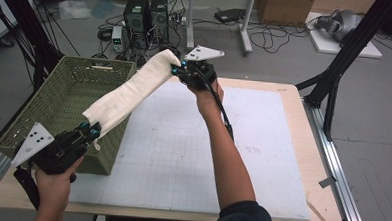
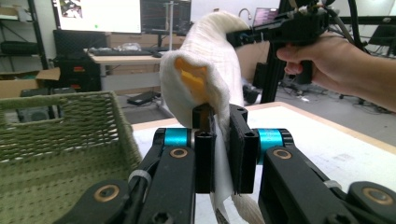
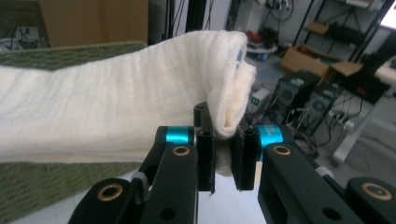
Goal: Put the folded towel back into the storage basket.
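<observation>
A cream white towel hangs stretched in the air between my two grippers, above the right side of the green woven basket. My left gripper is shut on the towel's near end, low at the basket's front right corner. My right gripper is shut on the far end, raised high over the table's back edge. In the left gripper view the other hand and its gripper hold the towel's far end. The towel runs left from my right jaws.
The basket stands on the left side of the table, beside a white gridded mat that covers most of the wooden tabletop. Beyond the table are computer towers, cables and black frame legs on the floor.
</observation>
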`<state>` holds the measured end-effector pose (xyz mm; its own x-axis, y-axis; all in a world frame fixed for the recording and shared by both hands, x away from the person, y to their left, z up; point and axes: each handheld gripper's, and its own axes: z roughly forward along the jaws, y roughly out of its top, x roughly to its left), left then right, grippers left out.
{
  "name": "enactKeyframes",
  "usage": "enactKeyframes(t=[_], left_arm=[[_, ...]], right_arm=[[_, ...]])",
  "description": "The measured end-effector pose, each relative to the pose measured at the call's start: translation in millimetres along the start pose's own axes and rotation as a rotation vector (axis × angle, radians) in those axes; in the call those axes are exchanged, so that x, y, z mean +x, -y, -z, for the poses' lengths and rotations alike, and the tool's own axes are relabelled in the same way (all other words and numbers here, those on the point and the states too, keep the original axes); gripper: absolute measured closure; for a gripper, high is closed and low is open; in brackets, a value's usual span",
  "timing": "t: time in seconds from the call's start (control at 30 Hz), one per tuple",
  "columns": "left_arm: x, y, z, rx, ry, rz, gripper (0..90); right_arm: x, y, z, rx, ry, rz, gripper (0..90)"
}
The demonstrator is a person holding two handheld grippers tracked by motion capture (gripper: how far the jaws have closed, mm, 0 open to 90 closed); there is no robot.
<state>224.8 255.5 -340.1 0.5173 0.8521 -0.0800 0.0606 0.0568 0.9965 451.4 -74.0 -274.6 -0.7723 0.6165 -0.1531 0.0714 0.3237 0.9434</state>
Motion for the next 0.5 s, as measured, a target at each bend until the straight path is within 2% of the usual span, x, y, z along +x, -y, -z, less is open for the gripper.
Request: enactKeyframes(t=[0.13, 0.2, 0.33, 0.5], left_arm=[[4.8, -1.8, 6.7, -0.011, -0.014, 0.006, 81.9], [6.8, -2.7, 10.6, -0.008, -0.033, -0.006, 81.9], [13.0, -3.3, 18.6, -0.007, -0.066, -0.015, 81.9], [18.7, -3.6, 26.7, -0.002, -0.101, -0.027, 81.9]], right_arm=[[5.1, -8.4, -15.2, -0.011, -0.008, -0.005, 82.4], [7.6, -12.1, -23.3, 0.001, -0.021, -0.005, 82.4], [15.8, -23.4, -38.2, -0.010, -0.031, 0.026, 82.4], [25.1, -34.2, -59.8, 0.000, -0.051, 0.040, 82.4]])
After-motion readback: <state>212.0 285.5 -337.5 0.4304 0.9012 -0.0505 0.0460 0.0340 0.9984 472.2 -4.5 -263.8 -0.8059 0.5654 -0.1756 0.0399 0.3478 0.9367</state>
